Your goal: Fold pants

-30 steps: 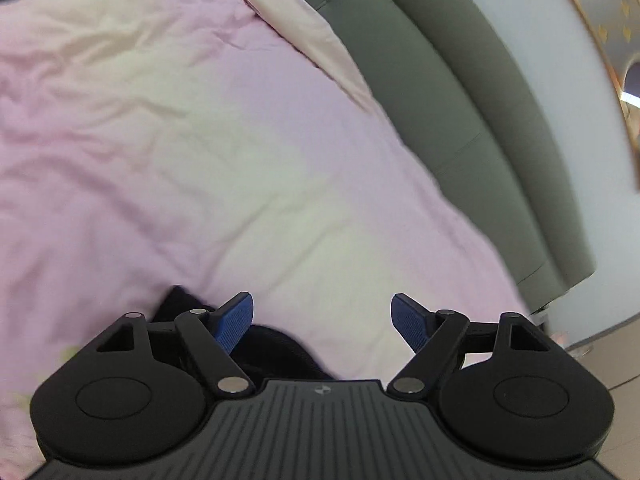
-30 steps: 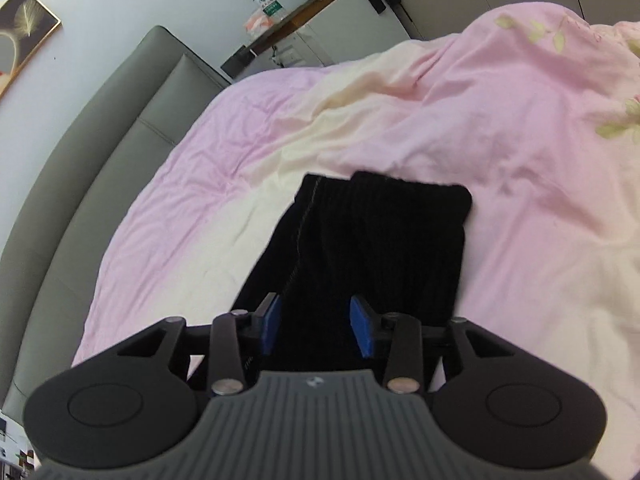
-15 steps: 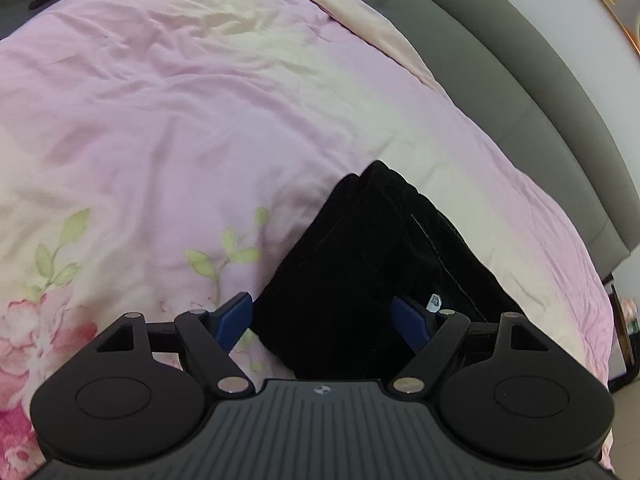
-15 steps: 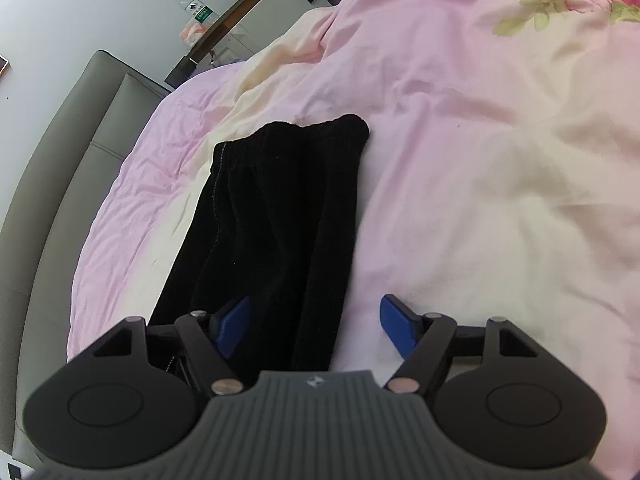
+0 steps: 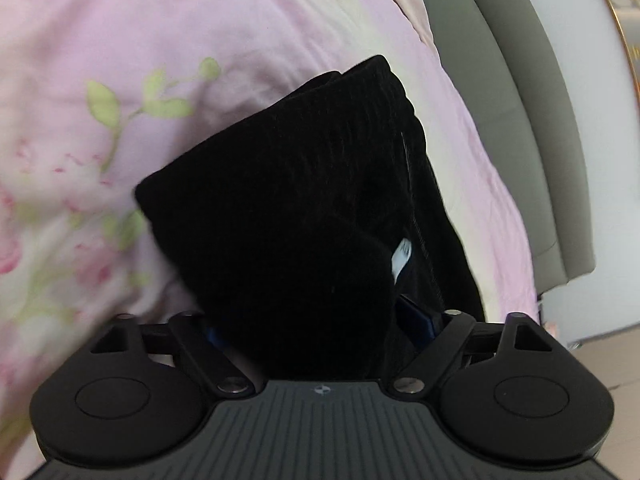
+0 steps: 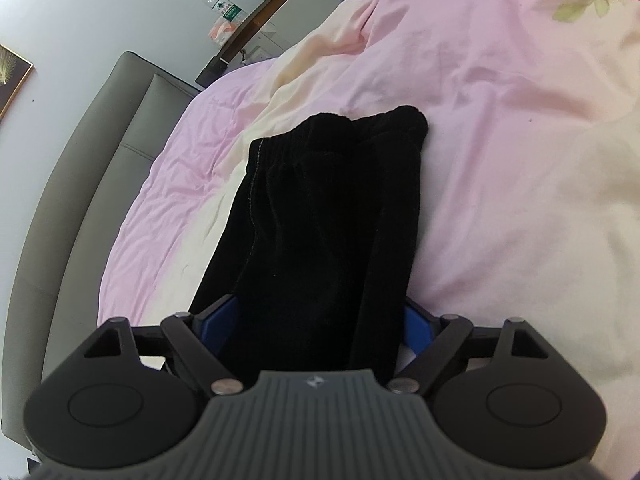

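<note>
Black ribbed pants [image 5: 304,200] lie folded lengthwise on a pink floral duvet [image 5: 120,60]. In the left wrist view the near end of the pants fills the space between the wide-open fingers of my left gripper [image 5: 320,326], with a white label [image 5: 402,258] showing. In the right wrist view the pants [image 6: 320,216] stretch away from my right gripper [image 6: 316,328], whose open blue pads [image 6: 414,326] sit on either side of the near end. The far end lies flat on the duvet [image 6: 500,160].
A grey padded headboard [image 5: 520,120] runs along the bed's side, also in the right wrist view [image 6: 92,152]. A bedside cabinet [image 6: 272,28] with a water bottle [image 6: 220,8] stands past the bed. A framed picture [image 6: 12,72] hangs on the wall.
Both grippers have moved in onto the ends of the pants, so the cloth now lies between their open fingers. The right gripper opened wide from a narrower gap a second ago.
</note>
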`<act>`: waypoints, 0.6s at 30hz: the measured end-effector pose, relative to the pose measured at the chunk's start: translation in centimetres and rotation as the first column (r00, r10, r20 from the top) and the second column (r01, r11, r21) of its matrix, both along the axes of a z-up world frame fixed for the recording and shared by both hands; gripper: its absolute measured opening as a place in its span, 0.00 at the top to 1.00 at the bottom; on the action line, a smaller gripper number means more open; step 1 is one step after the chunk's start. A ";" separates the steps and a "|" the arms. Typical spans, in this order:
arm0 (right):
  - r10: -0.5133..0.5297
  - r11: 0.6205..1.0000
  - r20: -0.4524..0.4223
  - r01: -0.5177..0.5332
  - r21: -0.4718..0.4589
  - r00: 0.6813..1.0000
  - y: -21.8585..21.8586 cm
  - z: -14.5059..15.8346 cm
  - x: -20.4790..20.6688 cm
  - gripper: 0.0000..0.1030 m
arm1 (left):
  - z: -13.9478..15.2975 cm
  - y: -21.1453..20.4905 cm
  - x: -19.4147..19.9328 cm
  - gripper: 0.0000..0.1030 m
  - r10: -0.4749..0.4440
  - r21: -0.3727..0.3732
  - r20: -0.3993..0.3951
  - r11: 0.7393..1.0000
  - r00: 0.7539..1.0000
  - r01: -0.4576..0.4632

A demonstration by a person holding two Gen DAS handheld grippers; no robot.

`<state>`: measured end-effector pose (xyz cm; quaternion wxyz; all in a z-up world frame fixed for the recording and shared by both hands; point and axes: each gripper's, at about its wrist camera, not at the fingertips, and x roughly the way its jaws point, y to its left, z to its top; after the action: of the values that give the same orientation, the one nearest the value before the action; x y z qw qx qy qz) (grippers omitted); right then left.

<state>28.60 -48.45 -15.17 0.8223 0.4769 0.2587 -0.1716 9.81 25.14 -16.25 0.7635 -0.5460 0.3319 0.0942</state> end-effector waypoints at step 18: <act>0.165 0.986 -0.034 -0.166 -0.017 0.986 2.2 3.5 1.6 0.90 | 8.5 3.5 -1.9 0.64 0.110 0.031 0.114 0.993 0.987 -0.114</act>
<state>30.24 -46.25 -11.71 0.8340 0.4428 0.3092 -0.1129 7.94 28.63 -7.80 0.7845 -0.5538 0.2554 0.1125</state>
